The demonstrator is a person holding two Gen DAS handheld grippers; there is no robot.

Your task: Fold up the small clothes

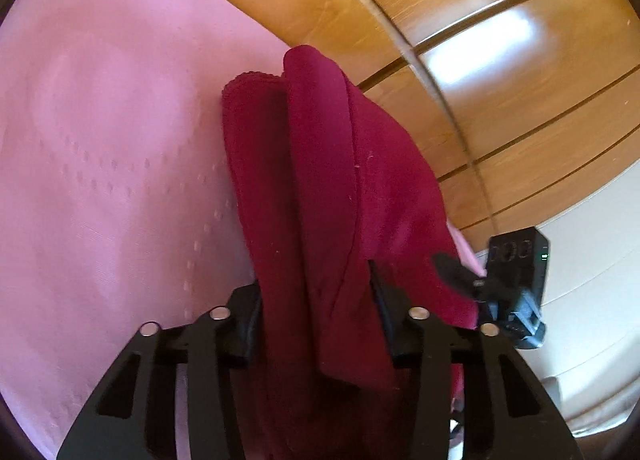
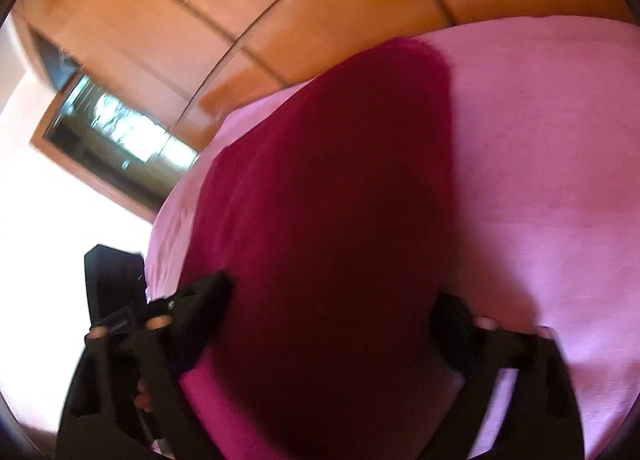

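Observation:
A dark red garment (image 1: 320, 179) lies bunched in folds on a pink bedspread (image 1: 100, 139). My left gripper (image 1: 316, 300) has its jaws around a thick fold of the garment, and cloth fills the gap between them. In the right wrist view the same red garment (image 2: 328, 219) covers the middle, blurred. My right gripper (image 2: 332, 312) has its jaws set wide on either side of the cloth, which hides the fingertips. The right gripper's body (image 1: 516, 284) shows at the garment's right edge in the left wrist view.
A wooden panelled wall or wardrobe (image 1: 480, 59) runs behind the bed. A framed window or mirror (image 2: 116, 131) and a white wall sit at left in the right wrist view. The bed's edge (image 2: 160, 219) is close to the garment.

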